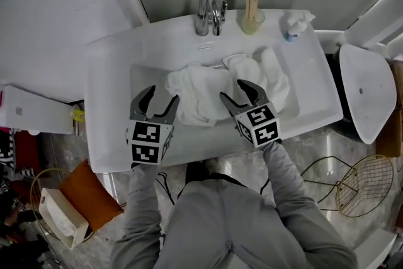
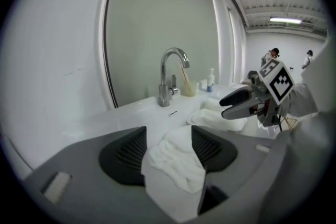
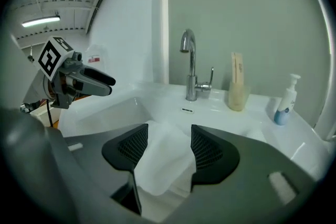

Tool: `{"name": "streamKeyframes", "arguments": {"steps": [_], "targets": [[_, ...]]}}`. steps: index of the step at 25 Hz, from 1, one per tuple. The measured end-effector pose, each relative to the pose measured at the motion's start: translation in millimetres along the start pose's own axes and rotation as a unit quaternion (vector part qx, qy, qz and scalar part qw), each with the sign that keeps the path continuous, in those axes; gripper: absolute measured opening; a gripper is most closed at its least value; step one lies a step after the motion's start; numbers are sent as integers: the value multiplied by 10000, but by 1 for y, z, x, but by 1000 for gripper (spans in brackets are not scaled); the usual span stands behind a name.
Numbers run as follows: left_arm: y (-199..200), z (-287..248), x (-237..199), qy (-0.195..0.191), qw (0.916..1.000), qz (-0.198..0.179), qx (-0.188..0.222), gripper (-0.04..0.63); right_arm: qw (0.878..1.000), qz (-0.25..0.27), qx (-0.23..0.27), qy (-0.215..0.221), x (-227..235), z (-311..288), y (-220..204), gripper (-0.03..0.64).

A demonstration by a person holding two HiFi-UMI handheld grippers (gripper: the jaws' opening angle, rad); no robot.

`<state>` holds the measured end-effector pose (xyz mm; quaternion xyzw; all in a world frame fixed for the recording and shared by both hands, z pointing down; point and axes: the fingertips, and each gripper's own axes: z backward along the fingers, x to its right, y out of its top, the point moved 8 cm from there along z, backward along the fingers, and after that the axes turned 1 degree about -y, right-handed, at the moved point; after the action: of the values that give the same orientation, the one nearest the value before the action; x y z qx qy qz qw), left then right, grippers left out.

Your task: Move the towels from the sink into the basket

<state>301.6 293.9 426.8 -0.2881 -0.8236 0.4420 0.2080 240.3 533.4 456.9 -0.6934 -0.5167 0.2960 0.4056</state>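
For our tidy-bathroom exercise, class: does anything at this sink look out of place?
Yes: white towels lie crumpled in a heap inside the sink basin, below the faucet. Towels do not belong there; nothing looks spilled or broken.

The left gripper and right gripper hang over the sink, jaws apart. Towels lie heaped just ahead of both.

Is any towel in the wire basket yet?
No, the towels lie in the sink; the wire basket shows only bare wire.
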Motion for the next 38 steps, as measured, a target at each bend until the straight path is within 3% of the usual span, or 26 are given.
{"name": "streamKeyframes", "arguments": {"steps": [6, 10, 16, 20, 25, 30, 38], "targets": [[-20, -53, 2, -729, 9939, -278, -778, 316, 9957, 132, -916, 49, 7, -30, -29, 255], [-42, -84, -3, -1114, 9845, -401, -1291, 328, 9915, 76, -1298, 39, 8, -49, -43, 256], [-75, -133, -13, -1457, 9699, -302, -1926, 342, 9822, 49, -1876, 51, 10, -75, -64, 262], [-95, -158, -17, -1450, 9555, -962, -2381, 360, 9746, 96, -2235, 87, 8, -88, -70, 264], [-103, -183, -19, -1733, 9363, -1621, -2591, 399, 9661, 150, -2572, 170, 7, -103, -81, 262], [-110, -199, -17, -2084, 9209, -1737, -2800, 403, 9563, 394, -2895, 143, 4, -118, -93, 262], [-111, -210, -9, -2245, 9043, -1946, -3065, 400, 9499, 529, -3080, 81, 7, -135, -106, 258]]}}
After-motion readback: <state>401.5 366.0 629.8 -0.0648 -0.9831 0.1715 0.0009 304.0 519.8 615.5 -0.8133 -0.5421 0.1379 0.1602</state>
